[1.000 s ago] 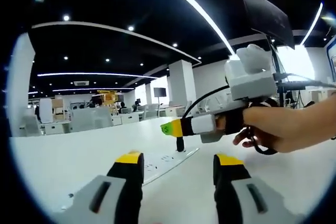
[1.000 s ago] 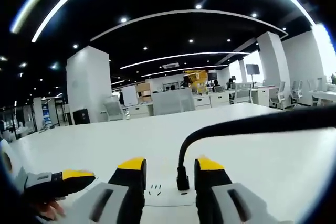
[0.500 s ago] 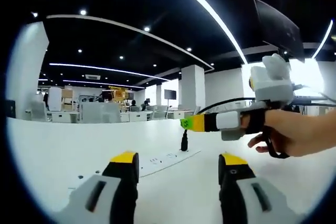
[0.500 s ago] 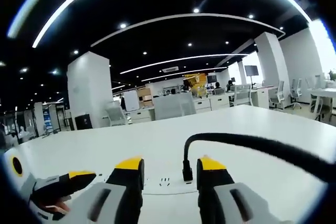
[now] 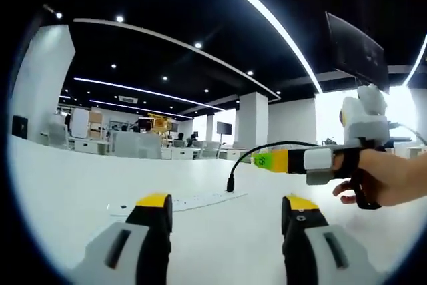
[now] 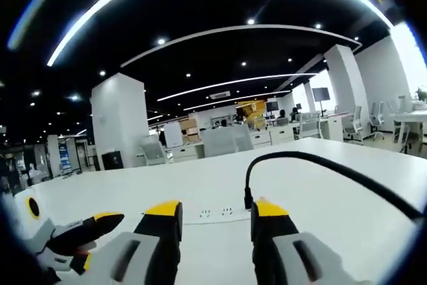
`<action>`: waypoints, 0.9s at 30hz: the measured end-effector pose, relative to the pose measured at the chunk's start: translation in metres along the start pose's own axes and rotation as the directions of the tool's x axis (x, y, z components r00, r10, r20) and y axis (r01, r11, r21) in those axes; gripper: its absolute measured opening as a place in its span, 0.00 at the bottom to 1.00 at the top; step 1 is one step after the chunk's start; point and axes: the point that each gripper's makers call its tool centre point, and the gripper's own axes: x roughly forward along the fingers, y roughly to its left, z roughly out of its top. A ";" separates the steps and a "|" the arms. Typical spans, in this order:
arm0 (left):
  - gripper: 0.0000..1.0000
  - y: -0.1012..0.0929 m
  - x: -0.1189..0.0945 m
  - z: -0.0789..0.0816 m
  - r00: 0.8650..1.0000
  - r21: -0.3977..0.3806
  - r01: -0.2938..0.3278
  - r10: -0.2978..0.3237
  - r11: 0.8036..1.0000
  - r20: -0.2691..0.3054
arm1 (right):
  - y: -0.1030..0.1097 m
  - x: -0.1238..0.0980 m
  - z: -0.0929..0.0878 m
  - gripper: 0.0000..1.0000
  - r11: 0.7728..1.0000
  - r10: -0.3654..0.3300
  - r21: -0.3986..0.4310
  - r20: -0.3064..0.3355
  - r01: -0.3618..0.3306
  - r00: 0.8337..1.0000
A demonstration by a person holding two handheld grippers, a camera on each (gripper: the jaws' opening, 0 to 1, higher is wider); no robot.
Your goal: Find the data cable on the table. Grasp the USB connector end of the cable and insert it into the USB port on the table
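The left gripper (image 5: 227,206) and right gripper (image 6: 217,211) each hold 2 jaws spread and empty, while at mid-frame the black data cable (image 6: 247,175) arcs down to its USB connector (image 6: 248,199), seemingly standing plugged into the white socket strip (image 6: 213,213) on the table (image 6: 200,178).

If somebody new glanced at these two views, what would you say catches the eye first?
The black cable stands upright on the white power strip mid-table and arches off to the right. In the left gripper view, a hand holds the right claw at the right, its green and yellow tip close to that arch. Behind the white table lies a dark-ceilinged office with long light strips.
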 end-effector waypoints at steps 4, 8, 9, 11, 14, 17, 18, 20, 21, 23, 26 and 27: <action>0.71 -0.005 -0.023 0.011 0.998 0.015 -0.021 0.020 1.000 0.051 | 0.008 -0.025 -0.002 0.44 1.000 0.008 -0.020 0.016 -0.008 1.000; 0.73 -0.006 -0.040 0.013 0.998 0.016 -0.050 0.049 0.999 0.050 | 0.017 -0.048 -0.001 0.46 0.999 0.022 -0.030 0.039 -0.020 0.999; 0.73 -0.006 -0.046 0.014 0.997 0.010 -0.059 0.059 0.998 0.054 | 0.019 -0.055 0.000 0.47 0.999 0.023 -0.028 0.047 -0.021 0.999; 0.74 -0.007 -0.059 0.016 0.996 0.007 -0.075 0.074 0.997 0.054 | 0.023 -0.069 0.002 0.48 0.999 0.027 -0.022 0.074 -0.026 0.997; 0.75 -0.009 -0.077 0.017 0.994 -0.005 -0.091 0.092 0.996 0.055 | 0.030 -0.092 0.003 0.48 0.999 0.031 -0.012 0.107 -0.030 0.994; 0.75 -0.011 -0.091 0.019 0.993 0.009 -0.100 0.100 0.995 0.058 | 0.035 -0.109 0.001 0.49 0.999 0.035 -0.008 0.121 -0.034 0.992; 0.75 -0.012 -0.099 0.020 0.993 0.020 -0.107 0.106 0.994 0.058 | 0.036 -0.115 -0.001 0.50 0.999 0.034 -0.007 0.126 -0.034 0.991; 0.76 -0.012 -0.114 0.022 0.991 0.037 -0.123 0.121 0.992 0.062 | 0.039 -0.130 -0.004 0.51 1.000 0.030 0.004 0.133 -0.031 0.991; 0.76 -0.012 -0.120 0.023 0.990 0.042 -0.132 0.129 0.990 0.064 | 0.040 -0.136 -0.005 0.52 1.000 0.029 0.004 0.140 -0.030 0.990; 0.77 -0.010 -0.130 0.025 0.987 0.047 -0.148 0.145 0.988 0.068 | 0.043 -0.146 -0.005 0.52 1.000 0.027 -0.006 0.156 -0.027 0.987; 0.78 -0.008 -0.149 0.028 0.983 0.027 -0.173 0.170 0.985 0.070 | 0.051 -0.165 -0.003 0.52 0.999 0.036 -0.024 0.180 -0.032 0.983; 0.78 -0.007 -0.155 0.029 0.982 0.018 -0.176 0.174 0.984 0.074 | 0.053 -0.170 -0.003 0.52 0.999 0.038 -0.031 0.183 -0.033 0.982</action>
